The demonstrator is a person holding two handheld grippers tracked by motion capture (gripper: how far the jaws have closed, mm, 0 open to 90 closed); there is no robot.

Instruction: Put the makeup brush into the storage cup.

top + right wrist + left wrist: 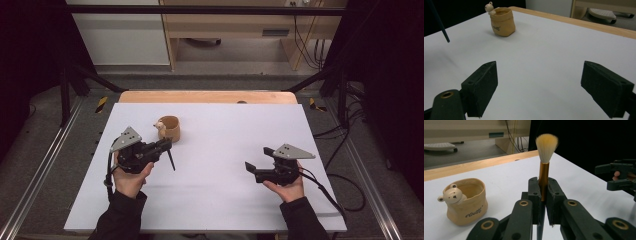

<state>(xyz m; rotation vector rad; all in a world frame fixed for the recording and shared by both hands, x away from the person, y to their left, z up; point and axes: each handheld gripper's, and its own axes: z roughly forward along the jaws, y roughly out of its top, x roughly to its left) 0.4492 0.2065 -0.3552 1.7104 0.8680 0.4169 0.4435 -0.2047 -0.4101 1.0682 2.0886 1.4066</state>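
Observation:
A makeup brush (546, 147) with pale yellow bristles, a gold ferrule and a thin dark handle (171, 160) stands upright in my left gripper (543, 188), which is shut on the ferrule. In the high view my left gripper (166, 145) hovers over the white board's left half, just in front of a tan pouch-shaped pot (170, 128) with a small bear figure on its rim. The pot (466, 200) stands upright to the brush's left. My right gripper (252, 169) is held over the right half, jaws wide apart with nothing between them. The pot (502, 21) lies far ahead of the right gripper (544, 85).
The white board (225, 195) rests on a wooden table whose edge (207, 97) shows at the back. Black frame posts stand at both sides, cables (345, 195) trail at the right, and wooden furniture (235, 25) stands beyond the table.

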